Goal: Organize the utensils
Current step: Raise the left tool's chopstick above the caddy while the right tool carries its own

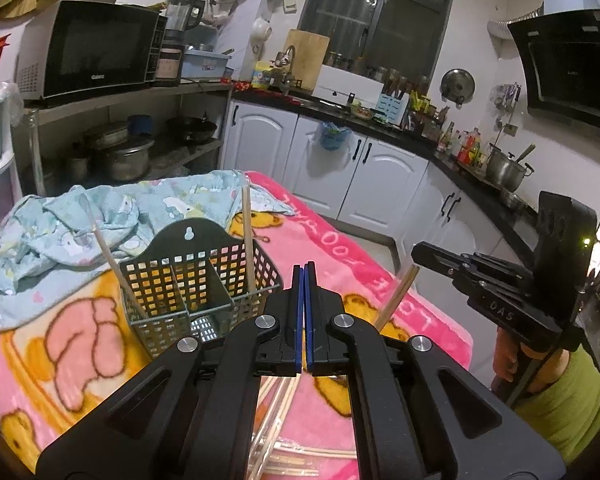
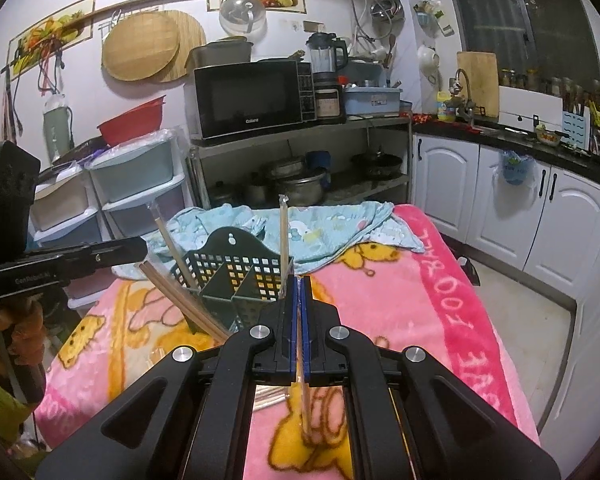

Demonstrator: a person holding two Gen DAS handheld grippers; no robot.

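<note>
A dark green slotted utensil basket (image 1: 196,280) (image 2: 236,276) stands on the pink blanket. Two wrapped chopstick pairs stand in it, one leaning left (image 1: 108,260) (image 2: 172,252), one nearly upright (image 1: 247,240) (image 2: 284,240). My left gripper (image 1: 304,276) (image 2: 142,246) is shut just right of the basket. A wrapped chopstick pair (image 2: 180,300) (image 1: 278,404) hangs slanting from its tip, apparently pinched by the clear wrapper end. My right gripper (image 2: 300,284) (image 1: 418,250) is shut on another wrapped pair (image 2: 306,408) (image 1: 396,300), which shows pale between its pads.
A light blue patterned cloth (image 1: 100,220) (image 2: 300,228) lies crumpled behind the basket. More wrapped chopsticks (image 1: 300,456) lie on the blanket under my left gripper. White cabinets (image 1: 360,168) and a metal shelf with a microwave (image 2: 252,96) stand beyond the table.
</note>
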